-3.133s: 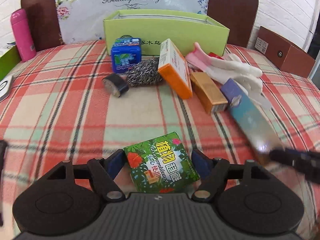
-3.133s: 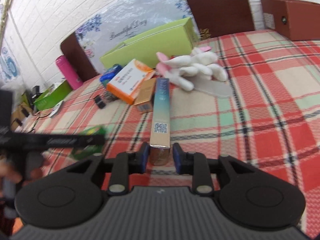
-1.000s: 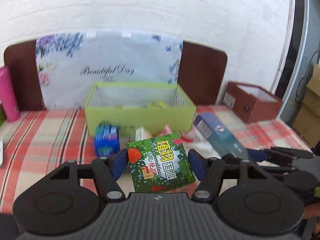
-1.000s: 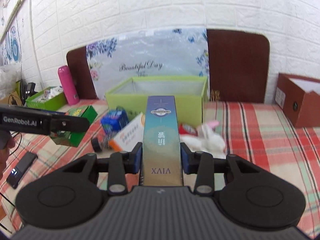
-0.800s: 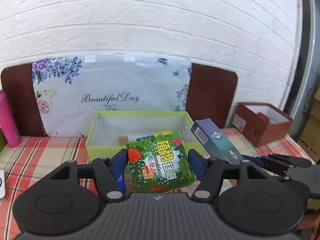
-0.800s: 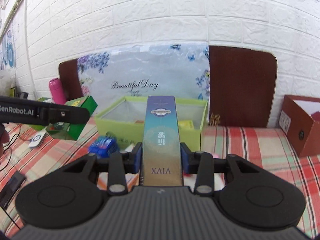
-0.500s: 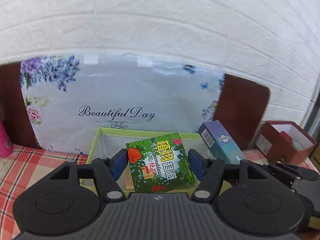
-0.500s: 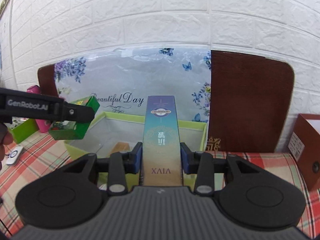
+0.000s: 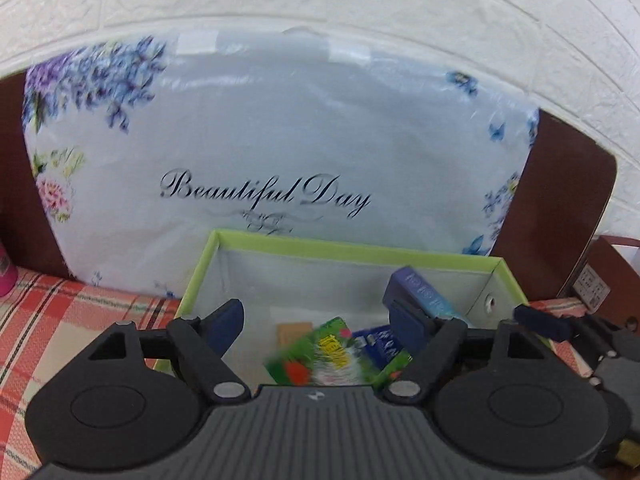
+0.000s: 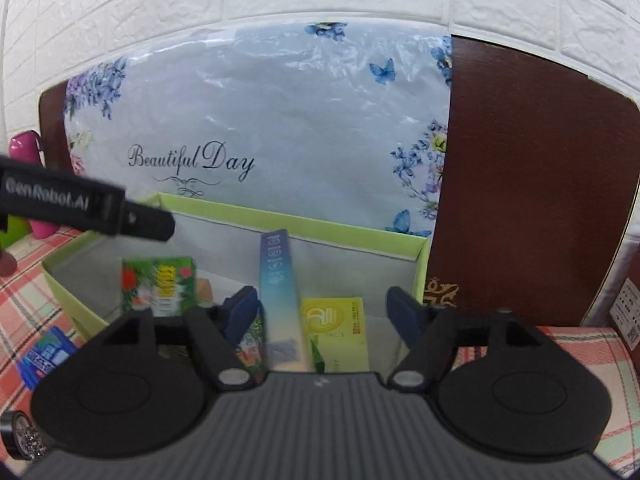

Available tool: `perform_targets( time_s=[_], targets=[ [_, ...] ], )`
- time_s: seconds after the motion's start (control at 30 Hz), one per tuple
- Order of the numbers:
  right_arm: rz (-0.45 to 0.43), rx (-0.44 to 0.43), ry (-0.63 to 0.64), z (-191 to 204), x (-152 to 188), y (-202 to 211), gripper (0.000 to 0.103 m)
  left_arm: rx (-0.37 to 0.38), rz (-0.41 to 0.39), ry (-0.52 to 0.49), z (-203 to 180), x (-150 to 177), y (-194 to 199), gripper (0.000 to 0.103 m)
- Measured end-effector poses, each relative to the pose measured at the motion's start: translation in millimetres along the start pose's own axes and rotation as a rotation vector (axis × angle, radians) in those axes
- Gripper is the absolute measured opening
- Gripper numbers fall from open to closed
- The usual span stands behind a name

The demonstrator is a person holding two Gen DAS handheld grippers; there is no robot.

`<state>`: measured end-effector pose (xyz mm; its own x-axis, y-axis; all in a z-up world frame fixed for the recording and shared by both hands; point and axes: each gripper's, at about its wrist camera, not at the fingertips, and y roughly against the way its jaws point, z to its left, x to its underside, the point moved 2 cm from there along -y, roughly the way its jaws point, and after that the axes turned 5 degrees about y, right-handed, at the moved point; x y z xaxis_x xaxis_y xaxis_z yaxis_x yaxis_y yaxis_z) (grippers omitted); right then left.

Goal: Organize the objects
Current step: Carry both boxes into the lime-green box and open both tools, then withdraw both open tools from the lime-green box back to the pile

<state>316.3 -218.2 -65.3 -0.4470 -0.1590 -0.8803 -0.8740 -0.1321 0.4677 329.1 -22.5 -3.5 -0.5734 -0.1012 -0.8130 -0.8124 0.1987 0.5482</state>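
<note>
Both grippers hover over the open lime-green storage box (image 9: pixel 352 246) (image 10: pixel 340 228). My left gripper (image 9: pixel 316 318) is open; the green floral box (image 9: pixel 320 356) (image 10: pixel 160 284) is blurred below it, free of the fingers, inside the storage box. My right gripper (image 10: pixel 322 306) is open; the long blue-teal box (image 10: pixel 278 292) (image 9: pixel 424 294) stands tilted inside the storage box beside the left finger, not clamped. A yellow-green packet (image 10: pixel 338 330) and a dark blue box (image 9: pixel 380 342) lie on the box floor.
A floral "Beautiful Day" panel (image 9: pixel 280 160) and a brown headboard (image 10: pixel 532 180) stand behind the box. A pink bottle (image 10: pixel 24 152) is at far left. A blue tin (image 10: pixel 44 356) and a black roll (image 10: pixel 16 432) lie on the plaid cloth (image 9: pixel 60 320). A brown box (image 9: pixel 608 276) is at right.
Both grippers have opened and let go: the green floral box and the long blue-teal box have dropped into the storage box. Both grippers moved closer over the box.
</note>
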Motion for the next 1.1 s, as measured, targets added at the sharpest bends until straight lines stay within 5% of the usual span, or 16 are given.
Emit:
perform_targets(
  time_s=[0.27,0.77,1.1],
  targets=[
    [-0.102,0.011,-0.004,1,-7,47,0.103,-0.033,-0.031,0.008,5,2,37,0.083],
    [-0.184,0.017,-0.076,14,24,183,0.103,-0.031,-0.047,-0.057,-15,55,155,0.083],
    [-0.146,0.015,-0.123,41,80,232,0.103,-0.072,0.017,0.001,-4,120,184,0.083]
  ],
)
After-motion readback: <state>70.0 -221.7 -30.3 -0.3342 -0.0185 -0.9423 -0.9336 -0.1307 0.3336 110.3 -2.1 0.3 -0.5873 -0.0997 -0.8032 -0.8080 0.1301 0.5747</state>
